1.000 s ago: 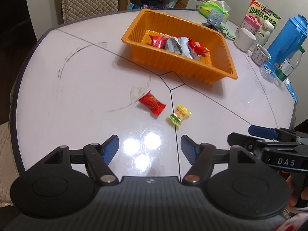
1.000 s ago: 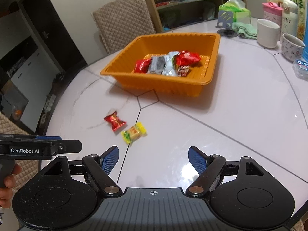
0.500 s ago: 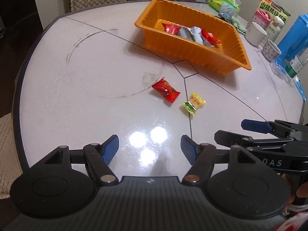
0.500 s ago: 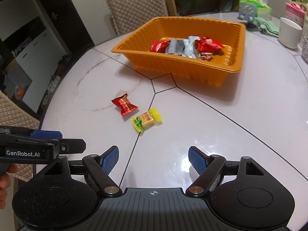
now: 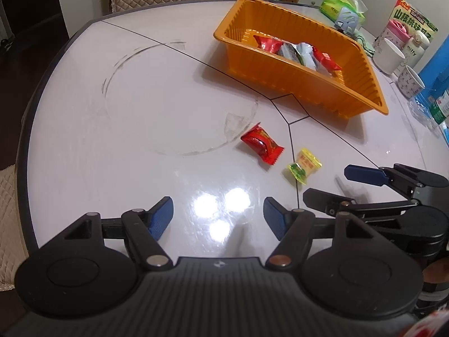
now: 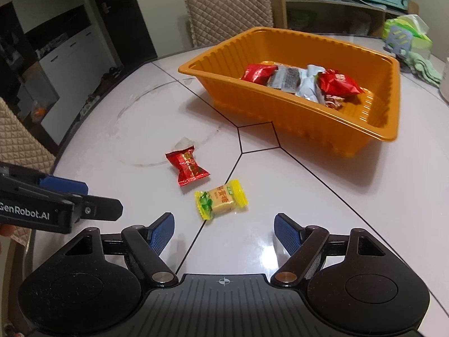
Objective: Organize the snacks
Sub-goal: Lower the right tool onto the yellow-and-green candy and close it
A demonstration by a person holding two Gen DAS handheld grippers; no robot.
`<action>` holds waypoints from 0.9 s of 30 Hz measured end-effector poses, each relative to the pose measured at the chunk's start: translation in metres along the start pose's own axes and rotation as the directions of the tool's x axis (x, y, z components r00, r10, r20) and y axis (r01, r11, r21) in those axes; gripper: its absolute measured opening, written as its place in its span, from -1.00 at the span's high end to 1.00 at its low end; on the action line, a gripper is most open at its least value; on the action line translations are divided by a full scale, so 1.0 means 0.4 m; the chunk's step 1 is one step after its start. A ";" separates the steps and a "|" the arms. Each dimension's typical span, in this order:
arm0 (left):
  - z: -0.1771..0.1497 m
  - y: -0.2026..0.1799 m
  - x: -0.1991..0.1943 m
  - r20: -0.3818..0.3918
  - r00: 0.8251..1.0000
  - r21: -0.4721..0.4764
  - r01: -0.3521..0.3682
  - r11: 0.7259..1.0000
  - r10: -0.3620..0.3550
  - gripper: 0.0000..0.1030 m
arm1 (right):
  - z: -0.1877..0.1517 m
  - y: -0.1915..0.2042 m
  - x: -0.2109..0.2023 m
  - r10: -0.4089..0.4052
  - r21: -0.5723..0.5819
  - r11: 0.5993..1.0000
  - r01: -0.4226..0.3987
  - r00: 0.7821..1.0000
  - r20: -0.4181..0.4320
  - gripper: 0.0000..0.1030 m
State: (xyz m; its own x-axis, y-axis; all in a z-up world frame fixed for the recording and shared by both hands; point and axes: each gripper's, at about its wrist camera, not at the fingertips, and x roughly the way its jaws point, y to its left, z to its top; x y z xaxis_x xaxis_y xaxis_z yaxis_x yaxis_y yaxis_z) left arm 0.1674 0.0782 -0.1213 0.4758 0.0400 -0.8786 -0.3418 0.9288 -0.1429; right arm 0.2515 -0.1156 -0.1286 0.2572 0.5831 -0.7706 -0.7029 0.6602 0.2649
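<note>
1. Yellow candy (image 6: 221,198), green-printed wrapper with twisted ends, lies just ahead of the empty, open right gripper (image 6: 223,233).
2. Red candy (image 5: 262,146), crinkled foil, lies ahead of the open, empty left gripper (image 5: 218,216).
3. Orange tray (image 6: 303,125) beyond holds several wrapped snacks.

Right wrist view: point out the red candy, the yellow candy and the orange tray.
red candy (image 6: 187,165), right wrist view, middle of the wrapper
yellow candy (image 6: 221,198), right wrist view, centre of the pale block
orange tray (image 6: 303,123), right wrist view, near outer wall
</note>
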 end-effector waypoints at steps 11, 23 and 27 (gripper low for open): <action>0.017 0.013 0.024 -0.010 1.000 -0.006 -0.007 1.000 0.007 -0.31 | 0.014 0.020 0.065 -0.010 -0.122 0.993 0.010 1.000 0.003 -0.35; 0.025 0.016 0.031 -0.012 1.000 -0.004 -0.011 1.000 0.011 -0.32 | 0.008 0.030 0.066 -0.048 -0.203 0.978 0.050 0.999 0.018 0.15; 0.025 0.013 0.029 -0.011 1.000 0.000 -0.009 1.000 0.009 -0.32 | 0.008 0.036 0.064 -0.050 -0.215 0.975 0.054 0.998 0.026 0.28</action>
State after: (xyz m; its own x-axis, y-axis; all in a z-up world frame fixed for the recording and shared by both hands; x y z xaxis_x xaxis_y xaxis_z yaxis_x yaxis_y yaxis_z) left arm 0.1791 0.0872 -0.1276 0.4638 0.0446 -0.8848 -0.3459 0.9286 -0.1345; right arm 0.2500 -0.0897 -0.1428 0.3088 0.5617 -0.7676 -0.8138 0.5737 0.0924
